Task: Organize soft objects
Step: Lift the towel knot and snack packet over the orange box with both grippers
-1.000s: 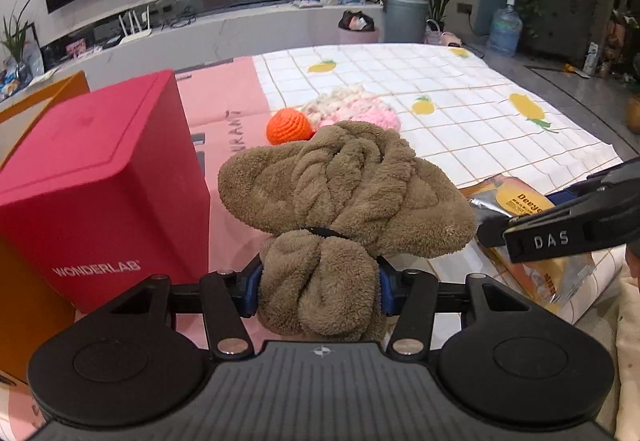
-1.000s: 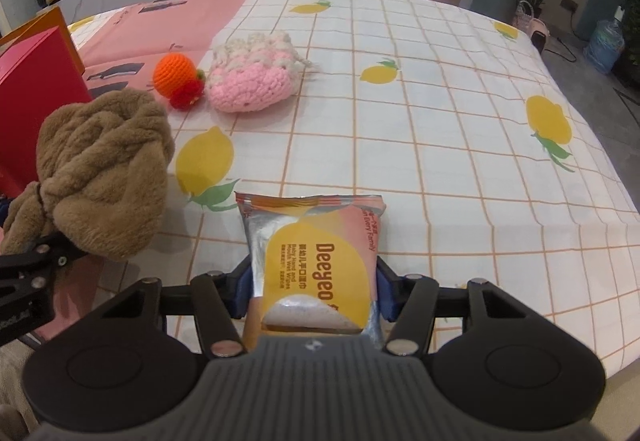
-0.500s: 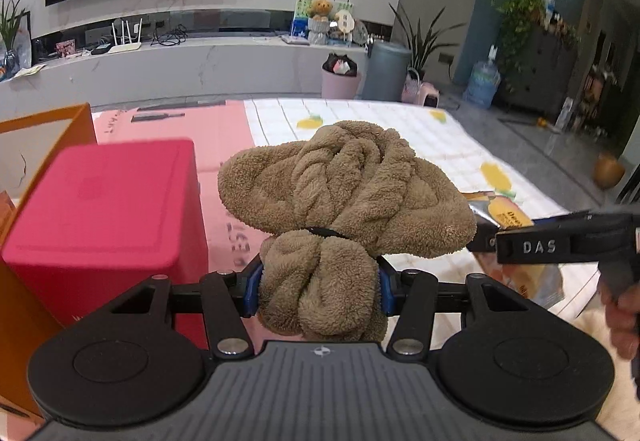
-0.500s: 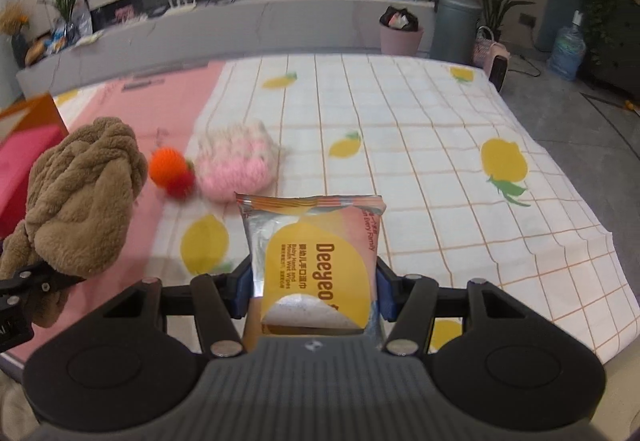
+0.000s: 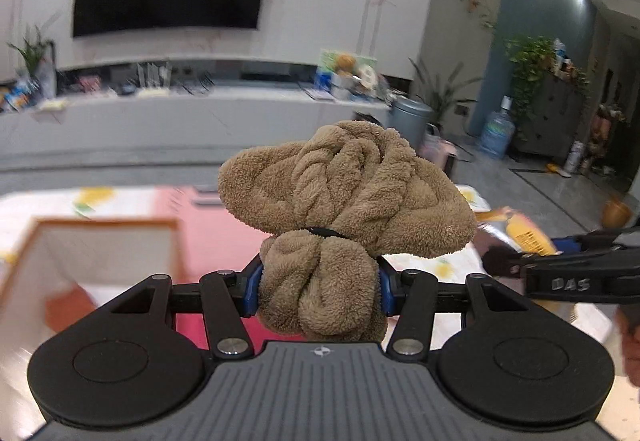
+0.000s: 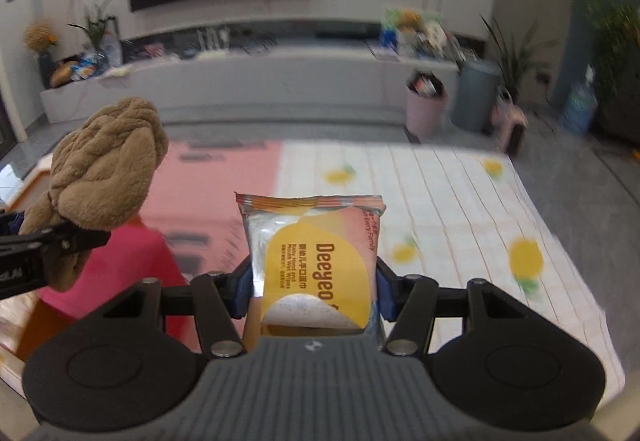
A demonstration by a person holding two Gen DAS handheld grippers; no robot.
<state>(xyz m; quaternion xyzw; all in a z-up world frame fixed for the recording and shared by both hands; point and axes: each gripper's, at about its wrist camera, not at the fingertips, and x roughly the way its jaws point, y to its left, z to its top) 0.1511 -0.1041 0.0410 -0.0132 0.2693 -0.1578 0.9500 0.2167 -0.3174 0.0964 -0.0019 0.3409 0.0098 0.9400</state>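
Towel [image 6: 104, 169] left of wipes pack [image 6: 316, 253].

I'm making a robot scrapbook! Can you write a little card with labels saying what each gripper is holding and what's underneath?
left gripper: shut on a knotted brown fluffy towel, held in the air
right gripper: shut on a yellow and pink foil pack of wet wipes, upright
below: lemon-print checked cloth; pink box; orange-edged open box
picture: blurry background

- Orange box [image 5: 100, 241], lower left — blurred, its base hidden behind the gripper body.
- Hand [image 5: 630, 345] — cut off at right edge.
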